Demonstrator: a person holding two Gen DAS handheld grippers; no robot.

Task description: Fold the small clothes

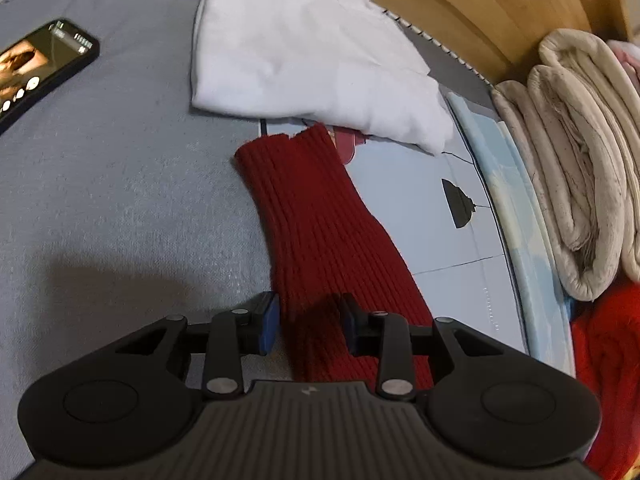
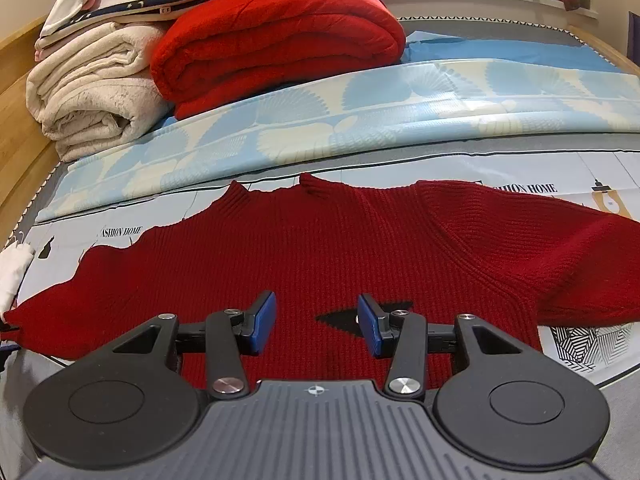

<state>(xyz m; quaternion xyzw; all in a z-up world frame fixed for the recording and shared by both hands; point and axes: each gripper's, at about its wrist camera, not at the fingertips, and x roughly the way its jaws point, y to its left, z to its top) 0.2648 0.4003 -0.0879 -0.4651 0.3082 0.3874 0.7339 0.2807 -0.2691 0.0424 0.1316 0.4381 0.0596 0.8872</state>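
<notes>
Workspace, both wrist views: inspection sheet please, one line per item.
Surface: grey fabric bed cover with a pale printed sheet over part of it.
Job's things: dark red ribbed knit sweater spread flat, sleeves out.
Clutter: folded white cloth; black smartphone, screen lit; rolled cream blanket; folded bright red blanket.
Grippers: left hand-held gripper open over a sleeve; right hand-held gripper open over the sweater's body.
Cables: nothing seen.
Surroundings: wooden bed frame.

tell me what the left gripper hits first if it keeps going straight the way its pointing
Most likely the dark red sweater sleeve: the open left gripper already straddles it, and it runs ahead toward the white folded cloth. Height above the sleeve is unclear.
</notes>
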